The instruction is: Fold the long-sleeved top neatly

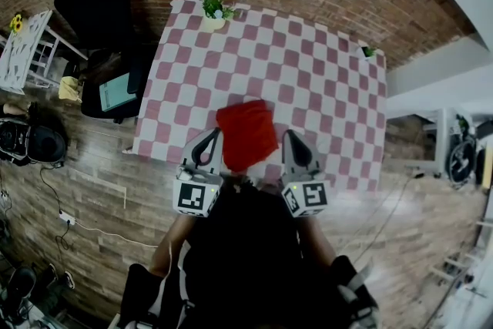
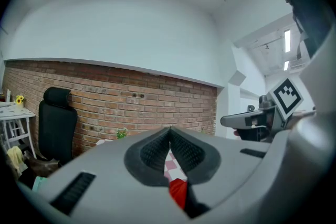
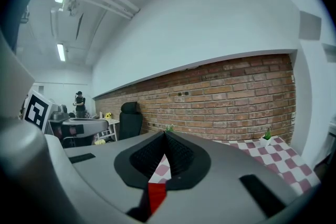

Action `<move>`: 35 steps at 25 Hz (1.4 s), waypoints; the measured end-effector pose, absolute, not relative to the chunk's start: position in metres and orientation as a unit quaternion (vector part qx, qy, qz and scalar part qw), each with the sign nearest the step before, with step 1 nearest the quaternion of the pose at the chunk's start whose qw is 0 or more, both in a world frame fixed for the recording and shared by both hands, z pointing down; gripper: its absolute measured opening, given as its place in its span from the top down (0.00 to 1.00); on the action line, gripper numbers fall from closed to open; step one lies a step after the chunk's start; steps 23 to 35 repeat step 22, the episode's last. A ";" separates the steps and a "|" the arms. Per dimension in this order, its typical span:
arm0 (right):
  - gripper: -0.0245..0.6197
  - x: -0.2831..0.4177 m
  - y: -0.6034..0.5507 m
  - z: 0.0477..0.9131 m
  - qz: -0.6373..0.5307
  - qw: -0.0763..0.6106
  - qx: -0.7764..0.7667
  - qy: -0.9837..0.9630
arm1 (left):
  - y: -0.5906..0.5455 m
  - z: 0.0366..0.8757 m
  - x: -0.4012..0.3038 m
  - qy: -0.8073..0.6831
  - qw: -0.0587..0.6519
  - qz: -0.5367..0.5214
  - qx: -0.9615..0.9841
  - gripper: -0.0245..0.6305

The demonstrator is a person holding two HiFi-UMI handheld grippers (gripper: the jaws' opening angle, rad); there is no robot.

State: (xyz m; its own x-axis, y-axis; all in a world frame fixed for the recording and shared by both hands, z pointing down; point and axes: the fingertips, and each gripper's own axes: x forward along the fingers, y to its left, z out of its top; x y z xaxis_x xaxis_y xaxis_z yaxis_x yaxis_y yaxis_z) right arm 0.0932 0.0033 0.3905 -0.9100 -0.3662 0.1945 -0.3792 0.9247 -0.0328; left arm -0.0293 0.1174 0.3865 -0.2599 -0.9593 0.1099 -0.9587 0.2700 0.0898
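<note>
The red top (image 1: 246, 133) lies folded into a compact rectangle near the front edge of the pink-and-white checked table (image 1: 308, 65). My left gripper (image 1: 214, 136) stands just left of it and my right gripper (image 1: 288, 136) just right of it, both near its front corners and pointing roughly level. In the left gripper view the left gripper (image 2: 169, 131) has its pads together, with a strip of the red top (image 2: 179, 192) showing below them. The right gripper (image 3: 164, 135) is likewise shut, and the red top (image 3: 156, 194) shows under its pads. Neither visibly holds cloth.
A small potted plant (image 1: 213, 10) stands at the table's far left edge and another (image 1: 370, 52) at the far right corner. A black office chair (image 1: 91, 0) and a white side table (image 1: 27, 50) are at the left. A brick wall (image 2: 131, 97) lies behind.
</note>
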 end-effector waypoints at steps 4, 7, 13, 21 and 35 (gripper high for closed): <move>0.95 0.091 0.003 0.393 0.036 0.095 0.190 -0.976 | 0.117 0.389 -0.031 -0.792 0.072 0.001 0.606 0.95; 0.95 0.092 0.003 0.392 0.034 0.094 0.190 -0.977 | 0.116 0.389 -0.030 -0.792 0.073 0.000 0.607 0.95; 0.95 0.090 0.002 0.391 0.031 0.094 0.188 -0.977 | 0.114 0.388 -0.030 -0.791 0.073 -0.002 0.607 0.95; 0.95 0.088 0.003 0.393 0.026 0.096 0.181 -0.978 | 0.112 0.391 -0.031 -0.791 0.074 0.001 0.607 0.95; 0.95 0.087 0.003 0.393 0.025 0.095 0.180 -0.979 | 0.112 0.391 -0.031 -0.791 0.073 0.000 0.607 0.95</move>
